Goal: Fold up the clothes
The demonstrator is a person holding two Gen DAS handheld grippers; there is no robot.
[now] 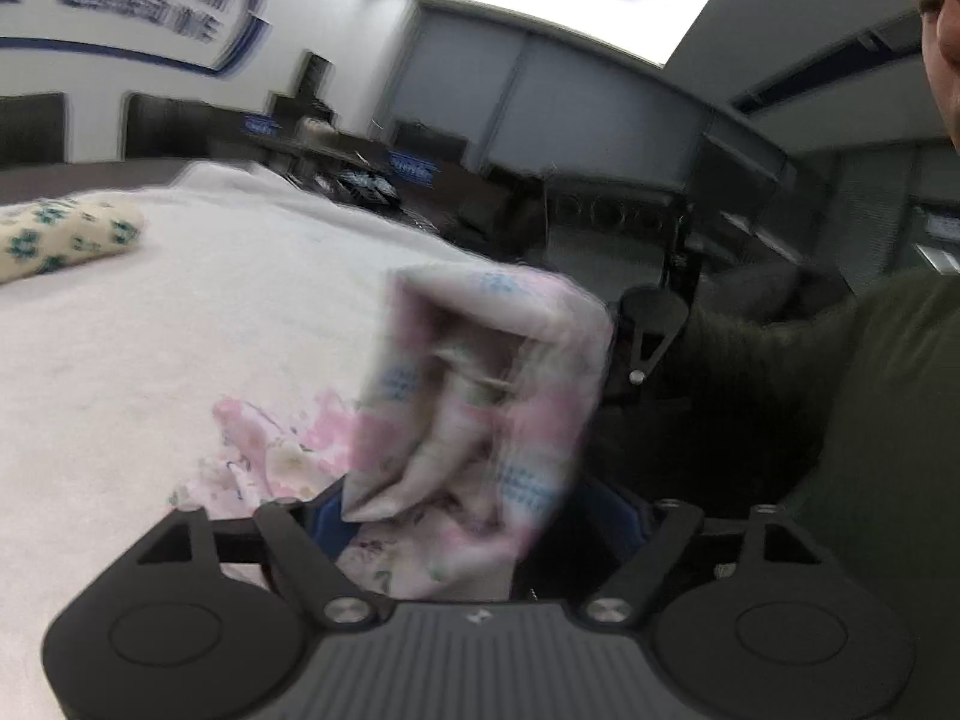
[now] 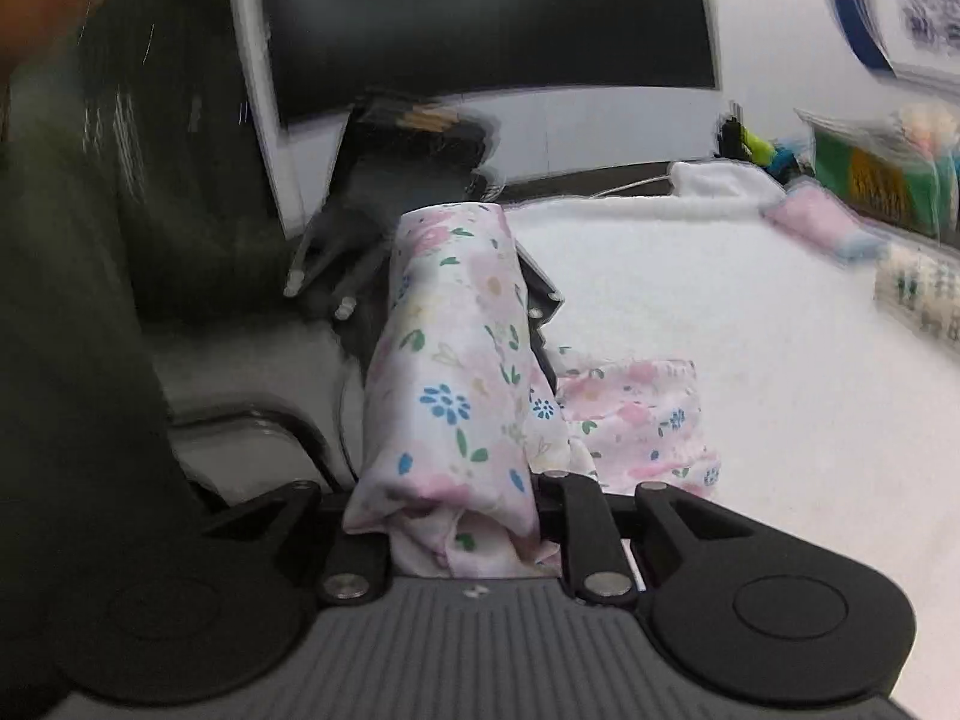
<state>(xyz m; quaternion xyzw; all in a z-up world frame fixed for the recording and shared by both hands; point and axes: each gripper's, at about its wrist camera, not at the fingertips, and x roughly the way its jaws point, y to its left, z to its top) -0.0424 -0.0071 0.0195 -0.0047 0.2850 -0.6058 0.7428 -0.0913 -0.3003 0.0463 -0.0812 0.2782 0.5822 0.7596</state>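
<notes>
A pink floral garment (image 2: 450,372) stands up in a thick bundle from my right gripper (image 2: 462,516), which is shut on it; the cloth hides the fingertips. One end of the garment (image 2: 642,420) lies on the white blanket (image 2: 750,330). Its far end drapes over my left gripper (image 2: 540,300). In the left wrist view the garment (image 1: 480,390) is blurred and passes between the wide-apart blue fingers (image 1: 327,516) of my left gripper (image 1: 474,516), which stands open. The right gripper (image 1: 651,324) shows just behind the cloth.
A cream cloth with green flowers (image 1: 66,237) lies folded at the far left of the blanket (image 1: 180,330). Folded pink (image 2: 816,219) and patterned (image 2: 918,288) pieces sit at the right edge. A person in a dark sleeve (image 1: 870,420) stands close. A dark monitor (image 2: 480,18) is behind.
</notes>
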